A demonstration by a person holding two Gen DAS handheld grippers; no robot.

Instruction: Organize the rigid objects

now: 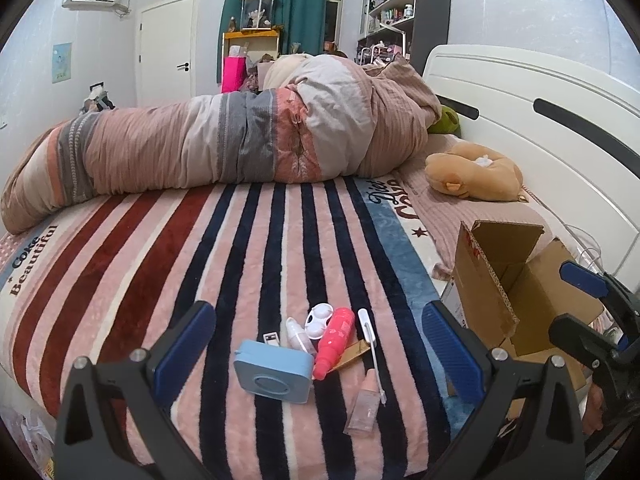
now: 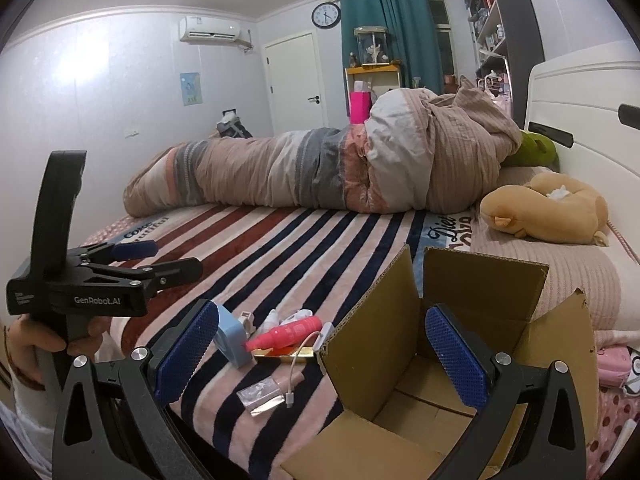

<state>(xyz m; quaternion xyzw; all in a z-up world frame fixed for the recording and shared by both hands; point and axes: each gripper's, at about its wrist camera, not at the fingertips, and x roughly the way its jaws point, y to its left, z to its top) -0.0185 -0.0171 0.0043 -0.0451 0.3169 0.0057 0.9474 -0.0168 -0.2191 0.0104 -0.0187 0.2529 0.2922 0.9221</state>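
Left wrist view: my left gripper (image 1: 318, 354) hovers over the small pile on the striped blanket (image 1: 168, 264), near the bed's front edge, jaws spread wide and holding nothing. Right gripper (image 2: 318, 354) is likewise open and empty, poised at the mouth of the cardboard box (image 2: 372, 344), which stands flaps-up just beside the pile toward the headboard (image 1: 520, 92).

Judgement: the box is parked close so each transfer is short; nothing loose is visible inside it, so sorting looks not yet begun.

Pile contents:
- blue square gadget (image 1: 274, 370), standing on edge on the left of the pile, touching the pink bottle.
- pink bottle (image 1: 334, 342), lying flat, long axis diagonal; narrow neck points toward the front edge and the gadget, base toward the duvet (image 1: 224, 136).
- white charging cable (image 1: 370, 344), running roughly front-to-back beside the bottle.
- gold flat box (image 1: 352, 354), partly under the bottle.
- clear small bottle (image 1: 364, 404), lying nearest the front edge, long axis roughly front-to-back.
- white contact-lens-type case (image 1: 319, 320) and a pale small bottle (image 1: 298, 338), farther back.

Judgement: the pink bottle rests on its neighbours, so lifting it first may shift them.
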